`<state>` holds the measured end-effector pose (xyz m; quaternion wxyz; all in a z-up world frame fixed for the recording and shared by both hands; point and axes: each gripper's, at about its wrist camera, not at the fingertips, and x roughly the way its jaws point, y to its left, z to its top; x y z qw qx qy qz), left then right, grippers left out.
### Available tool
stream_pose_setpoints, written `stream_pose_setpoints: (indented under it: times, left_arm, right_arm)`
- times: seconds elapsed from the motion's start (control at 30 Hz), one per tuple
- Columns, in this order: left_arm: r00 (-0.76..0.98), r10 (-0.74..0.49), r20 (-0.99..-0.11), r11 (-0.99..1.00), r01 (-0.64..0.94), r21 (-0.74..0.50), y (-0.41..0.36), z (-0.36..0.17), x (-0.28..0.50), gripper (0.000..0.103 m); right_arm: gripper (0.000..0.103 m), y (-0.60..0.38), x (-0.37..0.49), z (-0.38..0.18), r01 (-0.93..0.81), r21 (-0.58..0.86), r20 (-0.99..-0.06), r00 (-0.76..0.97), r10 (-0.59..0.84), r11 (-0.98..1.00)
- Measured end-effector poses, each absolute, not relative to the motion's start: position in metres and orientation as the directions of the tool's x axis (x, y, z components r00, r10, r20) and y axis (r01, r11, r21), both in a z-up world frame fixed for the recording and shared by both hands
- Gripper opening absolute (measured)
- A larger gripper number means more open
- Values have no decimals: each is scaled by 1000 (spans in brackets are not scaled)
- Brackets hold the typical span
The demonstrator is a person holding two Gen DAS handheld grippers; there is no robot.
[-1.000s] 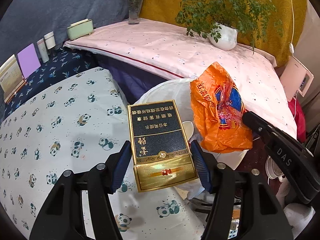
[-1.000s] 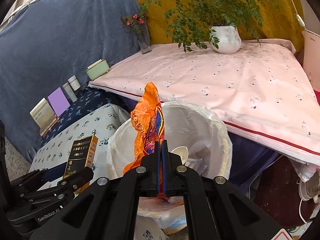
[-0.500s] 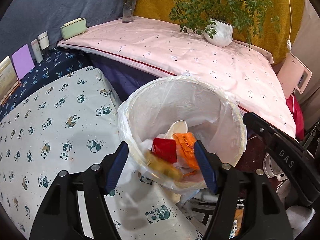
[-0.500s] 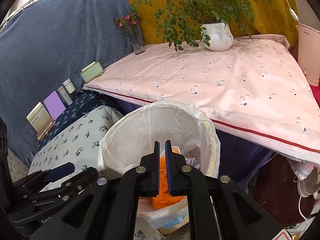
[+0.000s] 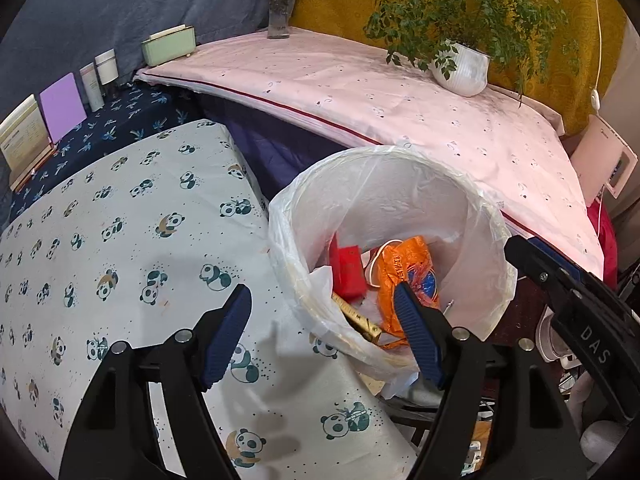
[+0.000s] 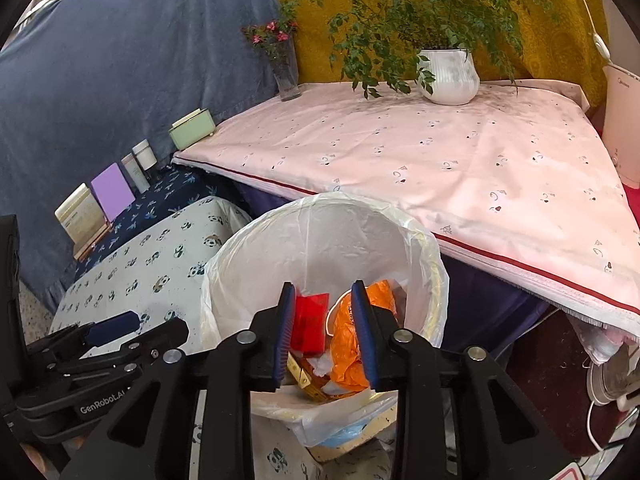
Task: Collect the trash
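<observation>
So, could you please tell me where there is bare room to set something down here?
The panda-print cloth beside the bin is bare, as is the pink cloth in front of the plant pot. The dark blue strip at the wall is crowded with boxes.

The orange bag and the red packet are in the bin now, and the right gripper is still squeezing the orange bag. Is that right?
Not quite. The orange bag and red packet do lie in the bin, but the right gripper is open and holds nothing. The right wrist view shows its jaws spread apart above the bin.
</observation>
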<state>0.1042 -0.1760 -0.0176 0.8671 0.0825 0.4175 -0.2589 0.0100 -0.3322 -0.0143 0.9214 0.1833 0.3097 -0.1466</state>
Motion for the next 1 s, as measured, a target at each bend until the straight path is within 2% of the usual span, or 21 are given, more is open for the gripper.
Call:
stream_pose_setpoints:
  times: [0.3,0.43,0.6,0.67,0.77,0.93,1.0]
  left_arm:
    - [531,-363,-766,866,495,-67,-165,-18,102,70]
    - [548,-352,-758,876,479,-60,-157,-17,99,77]
    - [562,-337,-755,882,469,-45,-149,-17,95,77]
    - [567,-329,-755,887,459,-41,-145,-18,92,81]
    - [572,-316,-757,894,446,-37,-138,-21,90,81]
    - [579,-290,-762,902,431,-16,-130,-29,86,82]
    - [579,-282,-765,904,426,-11,-127,-31,84,82]
  right_arm:
    - [43,-322,5,-12,371,220,-626,763,-162,902]
    - [47,-314,3,-10,363,191,-625,761,-171,912]
    - [55,-302,-2,-9,348,154,-626,759,-181,925]
    - [58,-297,-4,-8,342,141,-625,759,-184,929]
    - [65,-290,-6,-8,336,123,-625,757,-190,934]
    - [67,-281,-12,-10,336,106,-636,746,-196,936]
    - [72,-278,-13,-12,331,113,-646,741,-184,937]
